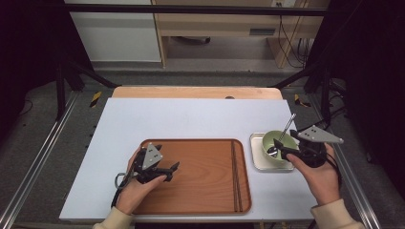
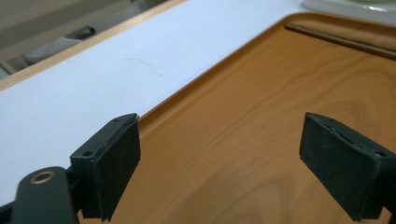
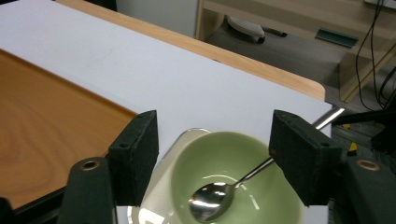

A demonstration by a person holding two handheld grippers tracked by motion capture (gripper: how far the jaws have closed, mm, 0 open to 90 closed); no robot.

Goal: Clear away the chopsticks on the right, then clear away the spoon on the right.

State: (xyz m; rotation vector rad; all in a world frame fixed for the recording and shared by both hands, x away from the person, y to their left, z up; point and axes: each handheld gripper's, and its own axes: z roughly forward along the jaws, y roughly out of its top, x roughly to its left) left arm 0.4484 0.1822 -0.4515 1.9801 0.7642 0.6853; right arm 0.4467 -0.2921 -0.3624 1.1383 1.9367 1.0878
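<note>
A green bowl (image 1: 274, 141) stands on a small square white tray (image 1: 258, 162) at the table's right, with a metal spoon (image 1: 282, 137) leaning in it, handle pointing away. My right gripper (image 1: 286, 144) is open at the bowl's near right side. In the right gripper view its open jaws flank the bowl (image 3: 243, 163), and the spoon (image 3: 212, 201) rests with its head on the bottom. My left gripper (image 1: 167, 158) hovers open over the left part of a wooden tray (image 1: 200, 191). Nothing lies between its fingers (image 2: 116, 163) above the tray (image 2: 252, 116).
A pair of dark chopsticks (image 1: 235, 176) lies along the wooden tray's right side and shows as chopsticks (image 2: 341, 39) in the left gripper view. The white table top (image 1: 191, 117) is bare behind the tray. Dark frame posts stand at both sides.
</note>
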